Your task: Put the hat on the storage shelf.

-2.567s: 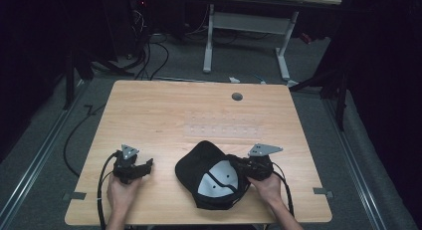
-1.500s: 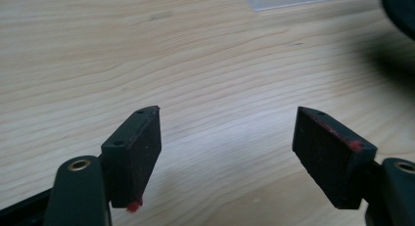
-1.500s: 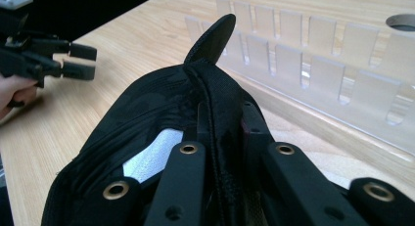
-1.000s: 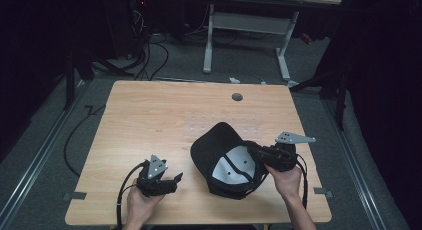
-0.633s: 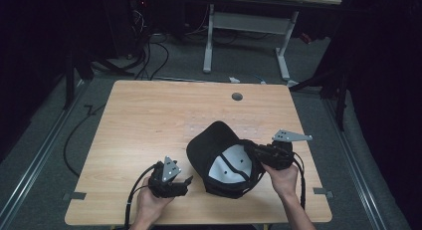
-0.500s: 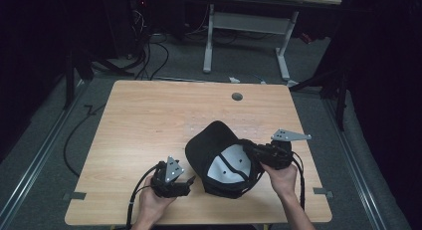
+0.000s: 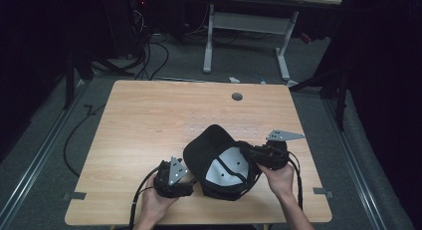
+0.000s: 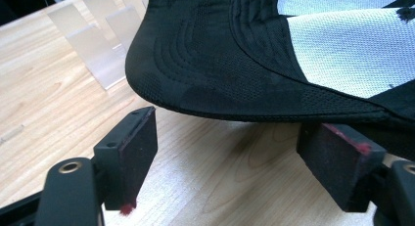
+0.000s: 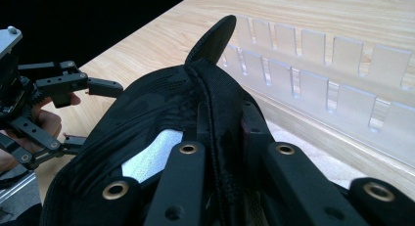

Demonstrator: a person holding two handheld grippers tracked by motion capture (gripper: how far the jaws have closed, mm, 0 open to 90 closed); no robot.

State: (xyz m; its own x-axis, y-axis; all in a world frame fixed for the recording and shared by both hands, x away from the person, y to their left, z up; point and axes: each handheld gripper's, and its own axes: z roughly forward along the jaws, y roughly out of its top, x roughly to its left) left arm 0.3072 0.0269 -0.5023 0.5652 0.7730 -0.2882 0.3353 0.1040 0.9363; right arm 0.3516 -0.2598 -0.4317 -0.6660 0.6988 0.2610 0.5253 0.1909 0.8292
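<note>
A black cap (image 7: 219, 163) with a pale grey lining is turned open side up, its brim pointing to the far left. My right gripper (image 7: 247, 151) is shut on the cap's rim at its right side and holds it tilted up off the wooden table (image 7: 149, 120). In the right gripper view the jaws (image 9: 225, 133) pinch the black band of the cap (image 9: 151, 113). My left gripper (image 7: 193, 182) stands open at the cap's near left edge. In the left gripper view the cap (image 8: 230, 55) hangs just above the gap between its open pads (image 8: 129, 147).
A clear plastic slotted rack (image 9: 333, 69) lies on the table behind the cap, also seen as clear slats (image 8: 95, 45). A round cable hole (image 7: 237, 96) sits near the far edge. Cables trail from both grippers toward the near edge.
My left gripper has moved right, from the table's near left up to the cap's edge. The right gripper has raised and shifted the cap, which now sits tilted.
</note>
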